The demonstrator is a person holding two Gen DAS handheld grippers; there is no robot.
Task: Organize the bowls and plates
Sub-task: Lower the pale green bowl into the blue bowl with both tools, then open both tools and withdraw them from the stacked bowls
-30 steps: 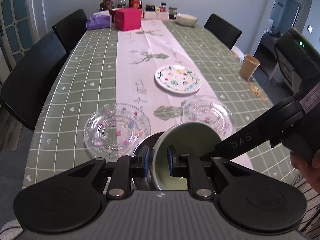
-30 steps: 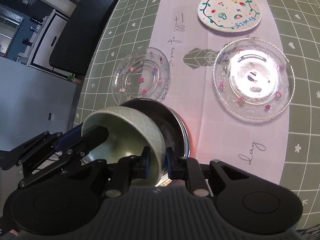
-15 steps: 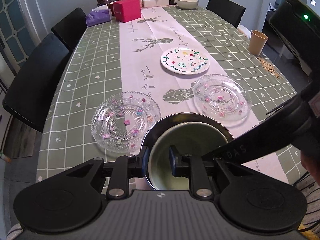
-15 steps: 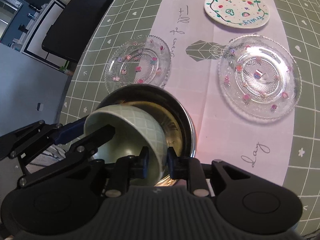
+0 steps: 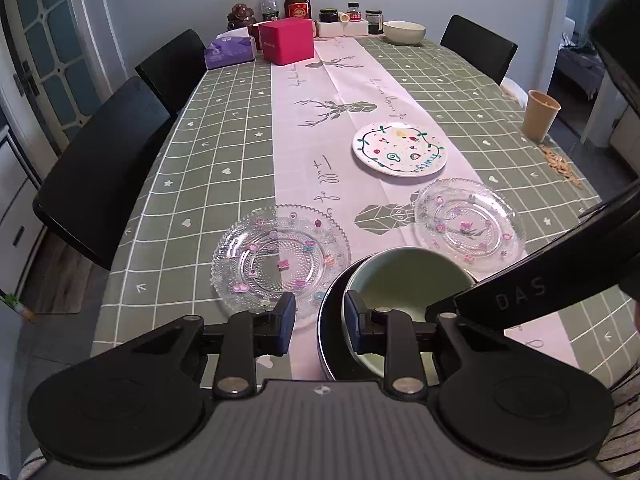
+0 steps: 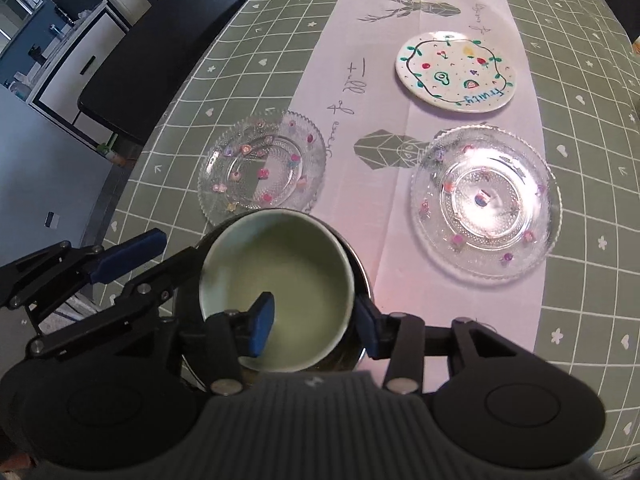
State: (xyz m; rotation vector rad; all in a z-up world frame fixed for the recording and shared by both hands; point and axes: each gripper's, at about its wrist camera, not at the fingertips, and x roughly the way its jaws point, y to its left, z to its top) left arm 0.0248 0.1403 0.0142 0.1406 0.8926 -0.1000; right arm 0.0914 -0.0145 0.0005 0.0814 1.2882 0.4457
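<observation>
A pale green bowl [image 5: 408, 276] [image 6: 288, 256] rests level inside a steel bowl [image 5: 325, 320] [image 6: 362, 276] near the table's front edge. My left gripper [image 5: 319, 318] [image 6: 160, 256] straddles the left rims of both bowls; its jaws are opening and the pads stand off the rims. My right gripper [image 6: 314, 328] straddles the green bowl's near rim, one finger inside and one outside, jaws opening, pads clear. One of its fingers [image 5: 520, 292] reaches in from the right. Two clear glass plates [image 5: 280, 256] [image 5: 468, 224] flank the bowls, and a white painted plate [image 5: 400, 148] lies farther back.
Black chairs [image 5: 104, 184] line the table's left side and another [image 5: 478, 46] stands at the far right. A pink box [image 5: 286, 40], tissue box [image 5: 230, 52], bottles and a white bowl [image 5: 404, 32] crowd the far end. A paper cup [image 5: 540, 114] and scattered crumbs lie by the right edge.
Both grippers have opened and let go of the green bowl's rim. The bowl went from tilted to lying level inside the steel bowl.
</observation>
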